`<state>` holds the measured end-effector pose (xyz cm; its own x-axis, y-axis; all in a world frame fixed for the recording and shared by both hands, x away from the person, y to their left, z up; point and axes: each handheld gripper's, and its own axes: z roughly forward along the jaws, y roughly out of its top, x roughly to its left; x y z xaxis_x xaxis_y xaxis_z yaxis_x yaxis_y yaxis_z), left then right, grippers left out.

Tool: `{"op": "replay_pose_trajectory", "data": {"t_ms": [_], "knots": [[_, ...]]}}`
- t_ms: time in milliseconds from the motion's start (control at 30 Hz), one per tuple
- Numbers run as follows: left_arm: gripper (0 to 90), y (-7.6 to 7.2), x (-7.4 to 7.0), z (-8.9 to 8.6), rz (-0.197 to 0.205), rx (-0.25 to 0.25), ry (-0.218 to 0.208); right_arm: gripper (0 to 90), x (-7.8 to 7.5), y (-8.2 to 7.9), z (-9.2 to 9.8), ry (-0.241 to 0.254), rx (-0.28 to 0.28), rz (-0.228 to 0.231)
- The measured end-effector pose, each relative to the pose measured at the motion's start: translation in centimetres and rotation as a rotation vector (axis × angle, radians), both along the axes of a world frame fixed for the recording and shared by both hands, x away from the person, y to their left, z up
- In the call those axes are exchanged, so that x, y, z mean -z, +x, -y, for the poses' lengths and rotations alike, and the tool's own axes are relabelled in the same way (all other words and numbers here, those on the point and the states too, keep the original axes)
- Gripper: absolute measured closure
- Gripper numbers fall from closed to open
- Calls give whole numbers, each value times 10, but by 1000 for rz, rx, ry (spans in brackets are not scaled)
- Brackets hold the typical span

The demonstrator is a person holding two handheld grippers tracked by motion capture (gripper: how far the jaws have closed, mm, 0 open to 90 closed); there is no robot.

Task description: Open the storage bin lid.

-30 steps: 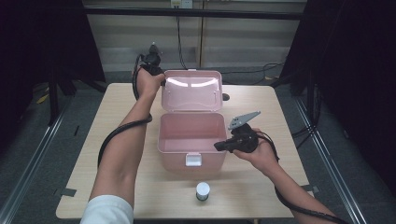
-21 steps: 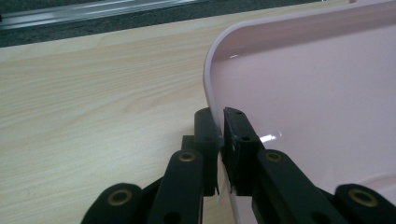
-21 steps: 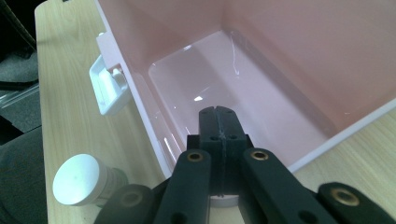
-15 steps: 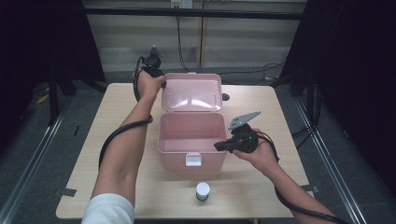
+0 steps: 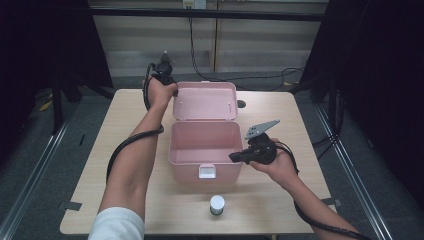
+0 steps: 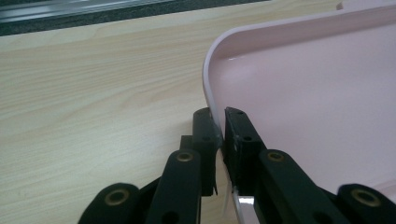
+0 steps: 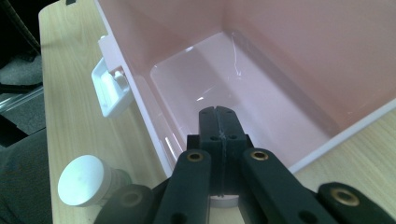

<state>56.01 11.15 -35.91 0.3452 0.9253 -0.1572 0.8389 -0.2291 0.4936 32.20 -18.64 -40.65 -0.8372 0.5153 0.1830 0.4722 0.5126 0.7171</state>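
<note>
A pink plastic box (image 5: 172, 145) stands open in the middle of the table, its inside bare. Its lid (image 5: 205, 102) is tipped up and back behind it. My left gripper (image 5: 172, 90) is at the lid's far left corner, shut on the lid's rim (image 6: 210, 93), which runs between the two pads in the left gripper view (image 6: 219, 126). My right gripper (image 5: 234, 157) lies level at the box's front right corner, jaws pressed together with nothing between them (image 7: 217, 123). The corner itself is hidden behind them. A white latch (image 7: 112, 88) hangs on the front wall.
A small jar with a white cap (image 5: 216, 204) stands near the table's front edge, in front of the box, and appears again at the lower left (image 7: 86, 182). A small dark object (image 5: 241, 104) lies right of the lid. The wooden table (image 5: 300, 115) ends close behind the lid.
The lid has tipped slightly in the left gripper, and the bright glare on its inner face has gone. The right gripper and the box have stayed put.
</note>
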Motion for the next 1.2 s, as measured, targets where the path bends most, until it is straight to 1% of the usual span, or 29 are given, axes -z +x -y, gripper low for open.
{"op": "replay_pose_trajectory", "data": {"t_ms": [67,133,267,400,700,833,1033,1200], "knots": [[831,0,1,-1,-9,3,0,900,0,0,0,0,0,0],[830,0,2,-1,-9,-1,-4,900,0,-1,0,-1,-1,1],[828,0,5,-1,-15,5,1,900,0,-2,0,-3,-4,-2],[825,0,8,0,-20,0,-3,900,0,-3,0,-4,-4,-2],[822,1,16,0,-34,0,4,900,0,-3,0,-1,-2,2],[823,1,19,0,-41,-5,-3,900,0,-3,0,-1,-2,2],[821,1,23,-2,-43,-11,-16,900,0,-4,0,-2,-1,3],[819,0,24,-2,-36,-6,-11,900,0,-4,0,-1,-2,4]]}}
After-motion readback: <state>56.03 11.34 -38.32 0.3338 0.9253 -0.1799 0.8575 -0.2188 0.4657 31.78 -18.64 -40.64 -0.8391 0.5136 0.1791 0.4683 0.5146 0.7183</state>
